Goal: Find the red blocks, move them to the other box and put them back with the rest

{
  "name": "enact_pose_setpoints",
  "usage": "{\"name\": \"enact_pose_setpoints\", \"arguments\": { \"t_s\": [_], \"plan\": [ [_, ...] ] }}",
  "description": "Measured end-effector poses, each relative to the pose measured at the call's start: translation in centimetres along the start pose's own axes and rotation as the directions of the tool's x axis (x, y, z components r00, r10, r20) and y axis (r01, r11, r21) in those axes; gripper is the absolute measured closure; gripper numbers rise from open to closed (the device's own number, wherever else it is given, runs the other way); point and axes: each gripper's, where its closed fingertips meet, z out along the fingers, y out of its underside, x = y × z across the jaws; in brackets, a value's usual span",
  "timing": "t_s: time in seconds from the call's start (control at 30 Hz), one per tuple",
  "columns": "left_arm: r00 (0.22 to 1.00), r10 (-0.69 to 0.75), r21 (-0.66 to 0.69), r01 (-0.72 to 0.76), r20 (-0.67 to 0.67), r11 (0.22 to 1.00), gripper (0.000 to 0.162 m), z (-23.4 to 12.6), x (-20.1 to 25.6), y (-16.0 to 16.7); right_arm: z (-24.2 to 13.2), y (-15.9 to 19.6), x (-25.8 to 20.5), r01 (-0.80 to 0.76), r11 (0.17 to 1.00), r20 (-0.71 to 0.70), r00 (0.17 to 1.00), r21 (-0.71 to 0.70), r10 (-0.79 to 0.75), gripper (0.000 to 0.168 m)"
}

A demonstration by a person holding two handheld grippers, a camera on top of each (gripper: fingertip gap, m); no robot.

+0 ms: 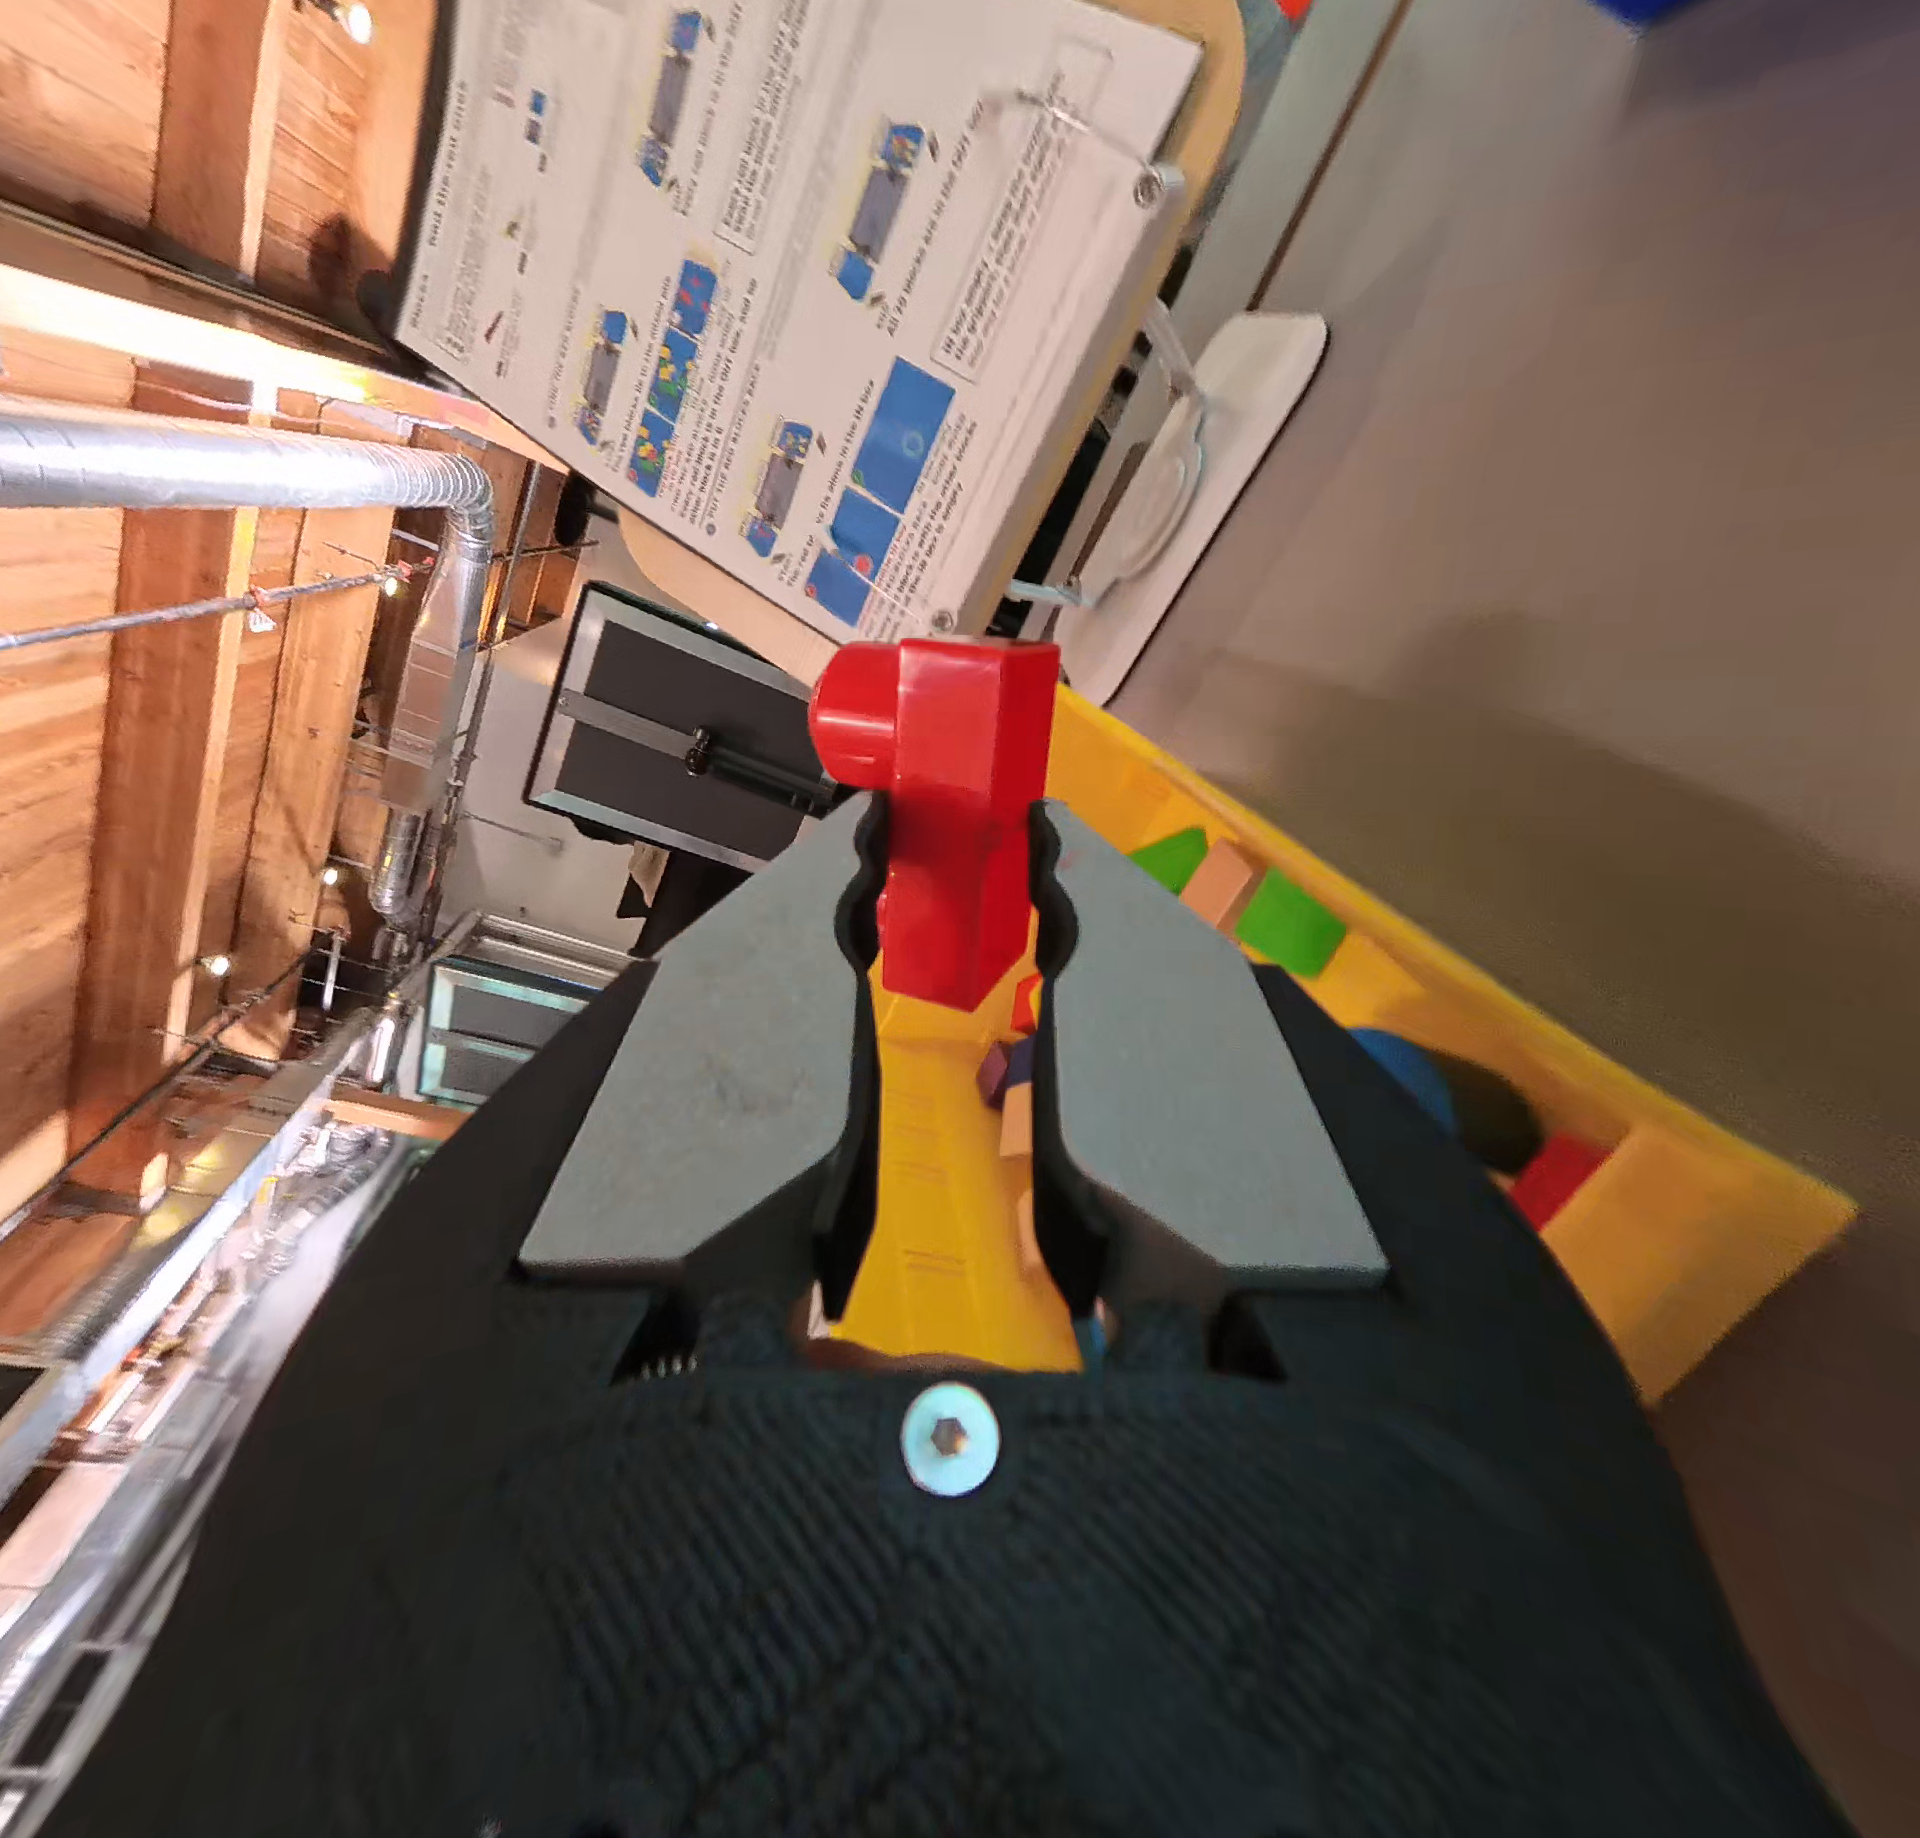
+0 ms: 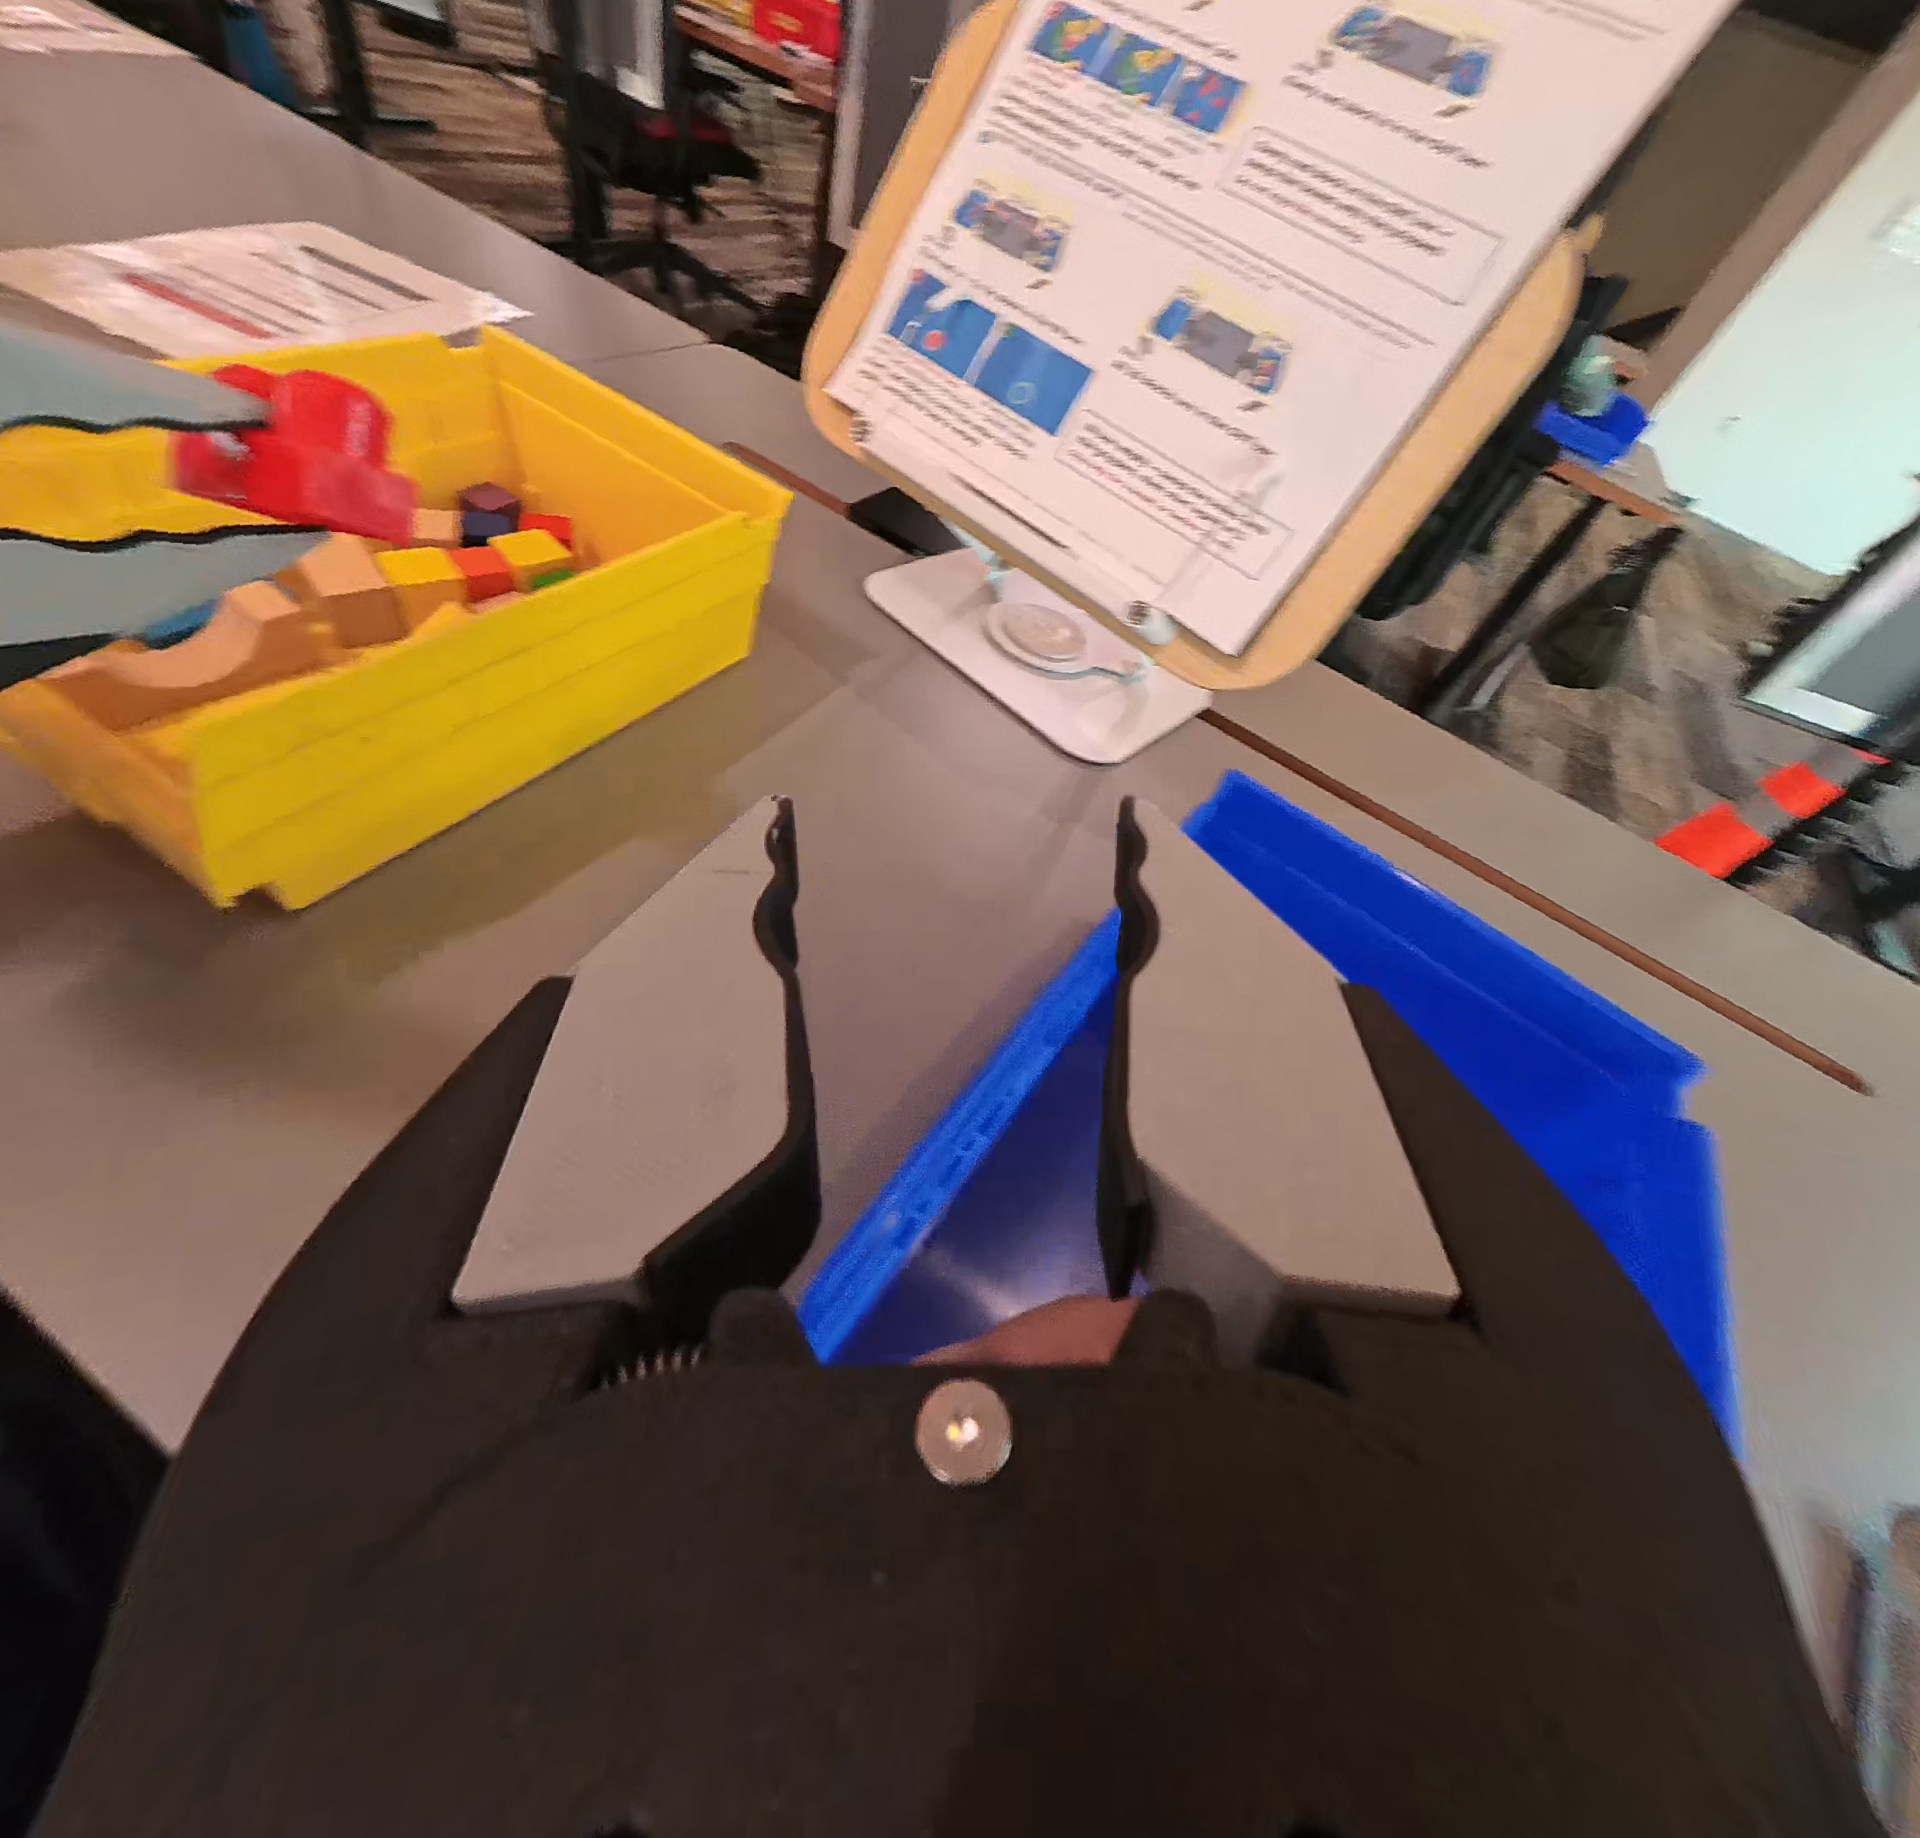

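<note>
My left gripper [image 1: 951,832] is shut on a red block [image 1: 940,801] and holds it above the yellow box [image 1: 1621,1154]. The left wrist view is rolled sideways. In the right wrist view the left gripper [image 2: 249,474] comes in from the left with the red block [image 2: 301,458] over the yellow box [image 2: 436,728], which holds several coloured and plain wooden blocks. Another red block [image 1: 1553,1175] lies in that box. My right gripper [image 2: 951,853] is open and empty, over the near left wall of the blue box [image 2: 1455,967], whose visible inside shows no blocks.
A stand [image 2: 1039,676] with a printed instruction sheet [image 2: 1195,261] is behind the boxes on the grey table [image 2: 312,1061]. Loose papers [image 2: 260,282] lie at the far left. A dark seam [image 2: 1538,895] runs along the table behind the blue box.
</note>
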Motion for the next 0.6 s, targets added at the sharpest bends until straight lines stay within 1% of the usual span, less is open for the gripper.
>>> {"name": "enact_pose_setpoints", "arguments": {
  "t_s": [0.1,0.2,0.23,0.3,0.33,0.47,0.6],
  "plan": [
    [0.996,-0.094,0.003,0.094,0.002,0.996,0.137,-0.3,-0.4,-0.9,0.5,-0.1,-1.8,-0.012,1.000,0.080,0.997,0.002,0.012,0.108],
    [0.988,-0.155,0.021,0.156,-0.021,0.988,0.137,-0.5,-0.1,-1.3,0.7,-0.1,-2.5,-0.012,1.000,0.103,0.995,0.001,0.012,0.109],
    [0.987,-0.159,0.020,0.159,-0.024,0.987,0.138,-0.5,0.1,-1.2,0.7,-0.1,-2.5,-0.013,1.000,0.106,0.994,0.001,0.013,0.108],
    [0.992,-0.121,0.001,0.121,-0.025,0.993,0.137,-0.4,0.3,-0.9,0.8,-0.1,-2.7,-0.018,1.000,0.116,0.993,0.001,0.018,0.109],
    [0.994,-0.111,-0.010,0.110,-0.008,0.994,0.137,-0.4,0.1,-0.7,0.8,-0.1,-2.8,-0.022,1.000,0.121,0.992,0.003,0.021,0.109],
    [0.990,-0.142,0.013,0.143,-0.023,0.990,0.137,-0.6,0.2,-0.9,0.9,-0.2,-3.3,-0.018,1.000,0.130,0.991,0.002,0.017,0.109],
    [0.991,-0.133,0.019,0.133,-0.019,0.991,0.138,-0.6,0.4,-0.9,1.1,-0.3,-4.2,-0.006,1.000,0.150,0.989,0.000,0.006,0.109]
  ]
}}
